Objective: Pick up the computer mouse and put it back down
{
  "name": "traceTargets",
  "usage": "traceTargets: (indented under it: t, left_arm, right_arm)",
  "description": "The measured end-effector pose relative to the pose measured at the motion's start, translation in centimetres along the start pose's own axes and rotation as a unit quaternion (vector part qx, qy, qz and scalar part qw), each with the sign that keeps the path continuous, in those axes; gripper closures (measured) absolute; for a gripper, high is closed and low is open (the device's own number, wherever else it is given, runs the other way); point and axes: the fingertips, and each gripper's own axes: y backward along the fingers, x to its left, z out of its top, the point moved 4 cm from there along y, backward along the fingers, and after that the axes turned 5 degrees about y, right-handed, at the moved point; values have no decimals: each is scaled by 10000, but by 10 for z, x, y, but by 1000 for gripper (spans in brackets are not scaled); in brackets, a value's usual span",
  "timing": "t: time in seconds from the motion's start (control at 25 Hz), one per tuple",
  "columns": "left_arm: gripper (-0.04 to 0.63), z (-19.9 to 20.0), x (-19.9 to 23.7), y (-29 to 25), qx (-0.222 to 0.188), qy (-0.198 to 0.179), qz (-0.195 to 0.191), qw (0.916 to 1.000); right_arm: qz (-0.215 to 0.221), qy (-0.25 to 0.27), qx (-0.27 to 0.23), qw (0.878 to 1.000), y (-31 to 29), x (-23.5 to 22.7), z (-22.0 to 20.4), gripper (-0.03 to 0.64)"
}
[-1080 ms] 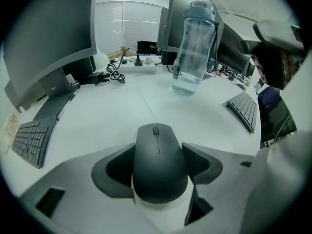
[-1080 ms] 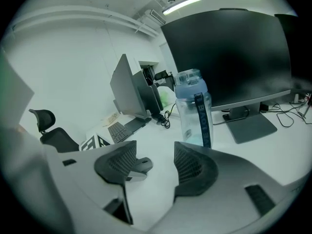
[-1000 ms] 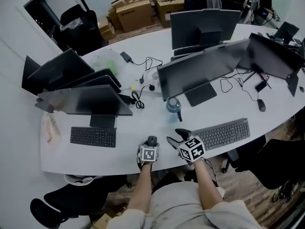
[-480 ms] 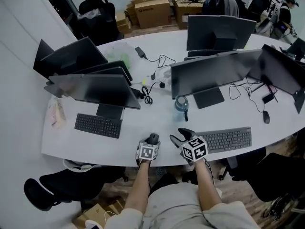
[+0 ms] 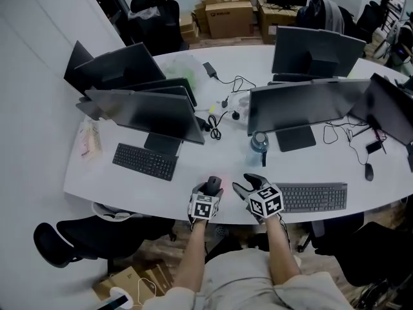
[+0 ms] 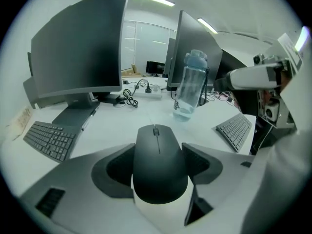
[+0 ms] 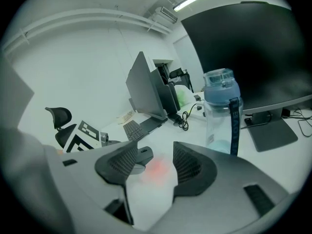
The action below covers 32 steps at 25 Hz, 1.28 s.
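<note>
Left gripper view shows the left gripper [image 6: 159, 154] pinching the computer mouse [image 6: 159, 172] by its sides, long axis pointing straight ahead, seemingly just above the table [image 6: 119, 126], so setdown lies directly below; the right gripper [image 7: 155, 164] hangs beside, jaws spread and empty

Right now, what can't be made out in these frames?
- Underside of the computer mouse: left gripper view, hidden by the mouse's own body.
- Its clearance above the table: the head view looks steeply down and the gap is too small to judge.
- Base of the water bottle: right gripper view, behind a jaw of the right gripper.
- Key legends on the keyboard: head view, too small.
</note>
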Motion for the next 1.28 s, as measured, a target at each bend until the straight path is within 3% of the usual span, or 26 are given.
traceTargets:
  t: [0.2,0.72,0.96,1.28]
  left_arm:
    - [290,19,2,19,-439,129,108,9989]
    - [290,49,-20,61,-1128,463,185,9924]
    - [290,65,-28,79,-1381,467,134,9892]
    - [290,86,-30,112,-1868,566,115,9807]
  right_arm:
    - [77,496,-87,9987,-1,8,17,385]
    - [411,1066,-165,9933,14,18,51,389]
    - [0,1723,-104,9850,25,16,61,390]
    - [-34,1569,-224,9874,29,14,68,390]
